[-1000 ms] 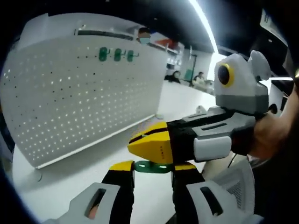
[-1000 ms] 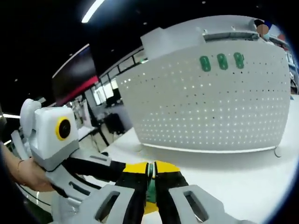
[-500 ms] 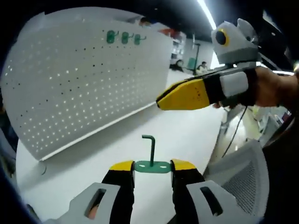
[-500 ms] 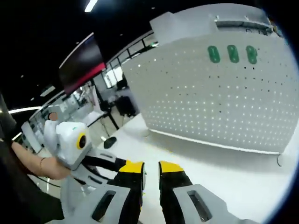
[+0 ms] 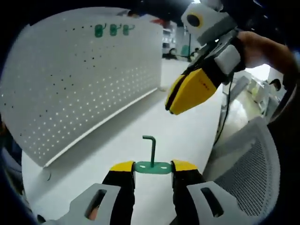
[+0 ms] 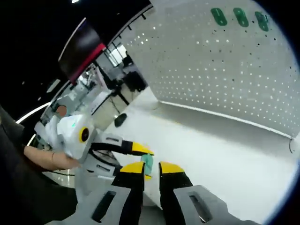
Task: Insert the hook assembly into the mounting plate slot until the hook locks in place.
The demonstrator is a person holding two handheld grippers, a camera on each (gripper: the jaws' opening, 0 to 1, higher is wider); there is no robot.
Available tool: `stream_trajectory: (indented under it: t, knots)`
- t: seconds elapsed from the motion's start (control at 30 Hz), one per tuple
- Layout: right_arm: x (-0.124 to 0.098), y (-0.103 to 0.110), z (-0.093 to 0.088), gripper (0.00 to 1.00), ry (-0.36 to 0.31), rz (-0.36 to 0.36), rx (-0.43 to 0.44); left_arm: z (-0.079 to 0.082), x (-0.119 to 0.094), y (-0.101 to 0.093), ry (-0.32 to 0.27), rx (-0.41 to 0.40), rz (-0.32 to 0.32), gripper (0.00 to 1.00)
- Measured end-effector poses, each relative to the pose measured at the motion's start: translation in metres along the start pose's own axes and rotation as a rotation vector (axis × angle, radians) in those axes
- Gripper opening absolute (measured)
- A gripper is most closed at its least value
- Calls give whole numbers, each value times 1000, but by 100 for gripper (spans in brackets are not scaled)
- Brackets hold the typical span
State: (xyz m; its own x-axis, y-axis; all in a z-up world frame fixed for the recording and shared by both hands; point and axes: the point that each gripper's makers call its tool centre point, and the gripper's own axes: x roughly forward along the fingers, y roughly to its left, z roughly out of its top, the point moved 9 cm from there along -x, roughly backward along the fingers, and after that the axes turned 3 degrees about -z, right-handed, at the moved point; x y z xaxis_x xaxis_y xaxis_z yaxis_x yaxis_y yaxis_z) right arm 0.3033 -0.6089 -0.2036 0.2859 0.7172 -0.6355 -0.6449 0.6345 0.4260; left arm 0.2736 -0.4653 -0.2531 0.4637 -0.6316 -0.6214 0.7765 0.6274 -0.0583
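Yellow-tipped jaws of the left gripper [image 5: 153, 167] are clamped on the flat base of a green hook assembly [image 5: 151, 159], pinching the plate from both sides while its thin stem stands straight up and bends over at the top (the bent end points toward the left of the left gripper view). In the right gripper view the same left gripper [image 6: 140, 157] reaches in from the left, held by a hand [image 6: 44, 158], with the green hook assembly [image 6: 147, 163] showing between its yellow tips. The right gripper [image 6: 151, 168] grasps nothing: its own jaws stand close together with a narrow gap and nothing between them. In the left gripper view that right gripper [image 5: 180, 101] hangs above the white table [image 5: 117, 140], up and to the right of the hook, its yellow tips pressed together, with a hand [image 5: 260, 47] behind it. Beyond the hook stands the white perforated mounting plate [image 5: 79, 79], upright on the table, well apart from the held piece. Three green hooks [image 5: 112, 30] sit in a row near its upper edge, also seen in the right gripper view [image 6: 240, 16]. A grey mesh chair back [image 5: 248, 168] rises at the right of the left gripper view.
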Motion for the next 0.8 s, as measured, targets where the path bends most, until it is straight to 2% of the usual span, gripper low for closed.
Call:
stream_trajectory:
  t: [0.23, 0.27, 0.3, 0.37, 0.53, 0.6, 0.7, 0.73, 0.8]
  knots:
    - [11, -3, -4, 12, 82, -3, -17, 3, 4, -11, 13, 89, -25, 30]
    - [13, -2, -7, 12, 125, 18, 13, 3, 4, -12, 21, 119, -29, 30]
    - [15, -3, -7, 12, 133, 26, 20, 2, 4, -14, 34, 164, -28, 30]
    - [18, -2, -7, 12, 152, 35, 16, 3, 5, -18, 44, 197, -35, 30]
    - [28, -2, -12, 12, 252, 45, 26, 6, 7, -23, 36, 215, -53, 30]
    - [32, -2, -13, 11, 257, 42, 27, 7, 8, -24, 33, 229, -58, 30]
    - [34, 1, -15, 6, 293, 61, 84, 10, 8, -26, 26, 240, -64, 30]
    - [34, 0, -15, 6, 290, 53, 83, 9, 8, -26, 41, 247, -58, 30]
    - [34, -2, -15, 3, 290, 47, 87, 10, 8, -26, 36, 260, -57, 30]
